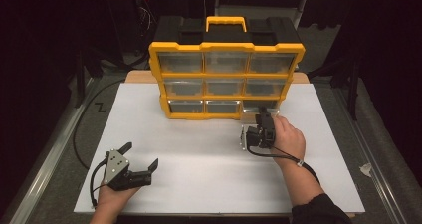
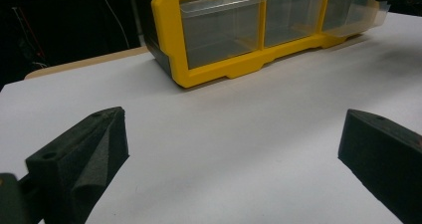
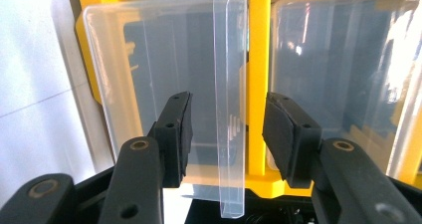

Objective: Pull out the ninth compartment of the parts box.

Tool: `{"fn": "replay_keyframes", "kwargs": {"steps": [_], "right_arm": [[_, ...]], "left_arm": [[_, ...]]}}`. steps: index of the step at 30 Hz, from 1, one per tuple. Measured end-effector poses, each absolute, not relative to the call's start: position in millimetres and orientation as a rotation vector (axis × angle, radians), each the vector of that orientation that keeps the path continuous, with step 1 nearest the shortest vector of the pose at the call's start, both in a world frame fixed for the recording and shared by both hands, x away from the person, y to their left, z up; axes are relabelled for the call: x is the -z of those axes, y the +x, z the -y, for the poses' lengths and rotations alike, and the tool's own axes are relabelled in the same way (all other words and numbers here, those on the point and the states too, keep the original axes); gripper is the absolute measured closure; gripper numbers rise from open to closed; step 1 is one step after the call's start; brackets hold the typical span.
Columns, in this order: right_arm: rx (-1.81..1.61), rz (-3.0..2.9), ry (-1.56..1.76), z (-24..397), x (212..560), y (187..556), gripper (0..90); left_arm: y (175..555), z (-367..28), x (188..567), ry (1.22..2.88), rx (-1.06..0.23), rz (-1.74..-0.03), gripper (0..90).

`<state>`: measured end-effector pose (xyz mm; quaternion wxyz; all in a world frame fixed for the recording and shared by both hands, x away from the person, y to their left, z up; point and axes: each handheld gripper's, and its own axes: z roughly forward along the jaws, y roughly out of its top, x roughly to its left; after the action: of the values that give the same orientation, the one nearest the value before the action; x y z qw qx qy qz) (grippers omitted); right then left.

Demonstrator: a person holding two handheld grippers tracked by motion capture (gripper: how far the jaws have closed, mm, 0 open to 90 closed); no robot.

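A: R tool [image 3: 226, 134]?
B: At the organizer's [image 1: 226, 79] bottom-right corner. Jaws part open, straddling the clear handle [image 3: 230, 99] of the bottom-right drawer [image 1: 260, 110]. Pads don't touch it, gap on both sides.
A: So not gripping?
B: No. Handle sits between the jaws, nothing pressed. In the high view the right hand [image 1: 286, 139] holds the tool pointed at that drawer.
A: Drawer position?
B: Sticks out a bit from the yellow frame, front edge over the worktop [image 1: 199, 149]. Looks empty. The other drawers sit flush, far as I can tell.
A: L tool [image 1: 141, 158]?
B: Jaws wide, nothing in them. Near-left part of the worktop, well apart from the organizer, held by the left hand [image 1: 112, 194]. Its own view looks along the white surface at the bottom row.
A: Organizer itself?
B: Upright at the worktop's far middle, three rows of three clear drawers, handle on top.
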<state>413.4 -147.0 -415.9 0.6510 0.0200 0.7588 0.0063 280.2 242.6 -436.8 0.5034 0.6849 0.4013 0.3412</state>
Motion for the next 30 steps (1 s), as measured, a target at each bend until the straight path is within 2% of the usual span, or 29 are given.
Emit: {"fn": "replay_keyframes", "kwargs": {"steps": [8,30], "right_arm": [[-0.003,-1.731,0.060,149.9,413.5,414.6,76.8],[0.016,-1.712,0.013,155.5,414.8,384.0,78.6]], "left_arm": [[280.1,-242.7,437.1,1.656,-0.824,-0.968,0.2],[279.6,-243.2,437.9,1.677,-0.833,-0.963,0.2]]}}
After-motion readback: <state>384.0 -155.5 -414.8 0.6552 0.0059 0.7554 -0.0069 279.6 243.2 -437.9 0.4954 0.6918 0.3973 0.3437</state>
